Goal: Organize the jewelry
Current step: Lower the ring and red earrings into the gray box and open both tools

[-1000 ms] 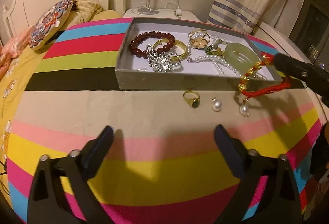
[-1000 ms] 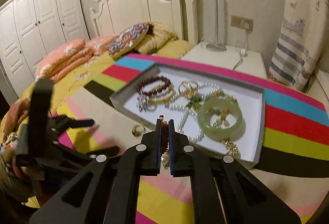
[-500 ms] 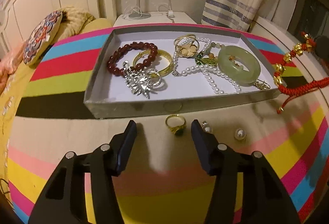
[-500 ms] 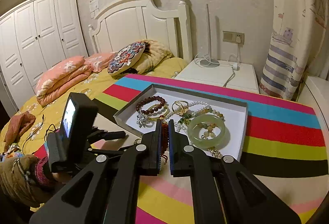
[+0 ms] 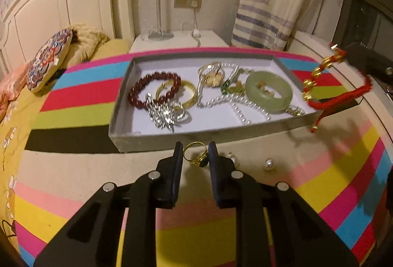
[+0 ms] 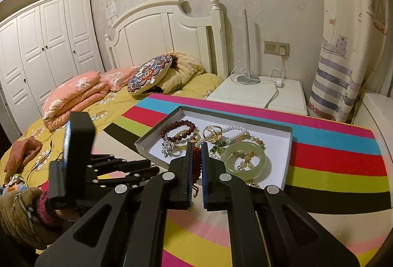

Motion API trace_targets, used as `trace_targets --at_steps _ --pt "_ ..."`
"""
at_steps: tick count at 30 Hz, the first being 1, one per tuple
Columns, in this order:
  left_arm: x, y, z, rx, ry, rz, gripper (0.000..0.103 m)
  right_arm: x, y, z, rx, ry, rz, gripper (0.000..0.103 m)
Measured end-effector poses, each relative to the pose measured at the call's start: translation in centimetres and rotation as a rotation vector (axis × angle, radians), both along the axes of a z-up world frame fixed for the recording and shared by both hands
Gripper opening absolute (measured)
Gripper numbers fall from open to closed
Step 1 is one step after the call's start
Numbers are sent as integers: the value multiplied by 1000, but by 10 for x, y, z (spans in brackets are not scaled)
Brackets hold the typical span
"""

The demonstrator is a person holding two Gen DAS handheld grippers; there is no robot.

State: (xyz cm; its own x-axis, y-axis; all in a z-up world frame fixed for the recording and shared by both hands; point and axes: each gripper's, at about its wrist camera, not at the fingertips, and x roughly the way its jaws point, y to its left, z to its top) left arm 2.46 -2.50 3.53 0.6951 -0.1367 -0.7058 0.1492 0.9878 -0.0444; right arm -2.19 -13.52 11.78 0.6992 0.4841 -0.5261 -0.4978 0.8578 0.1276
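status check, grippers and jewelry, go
Left gripper closing around the gold ring beside the tray. Right gripper shut on red cord bracelet, held up. Two pearls loose, nothing blocking.

A home bedroom: beyond the jaws stand a white headboard [image 6: 169, 29], a wardrobe [image 6: 44, 51], folded quilts [image 6: 73, 95] on the bed and a nightstand [image 6: 260, 95].

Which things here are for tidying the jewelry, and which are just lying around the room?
For the job:
- gray tray of jewelry
- gold ring between the closing left tongs
- red cord bracelet in the right tongs
- two loose pearls

Just lying about:
- patterned cushion
- pink quilt
- nightstand
- curtain
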Motion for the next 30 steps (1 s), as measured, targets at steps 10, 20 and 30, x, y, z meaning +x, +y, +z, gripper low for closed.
trace_targets --at_steps 10,20,30 --pt "19 -4 25 14 -35 -10 21 29 16 -1 -28 1 9 5" --pt "53 -4 8 -8 10 -8 21 60 48 -28 -53 57 44 5" --pt "66 -3 -5 6 27 -7 24 85 54 -66 -66 170 49 5"
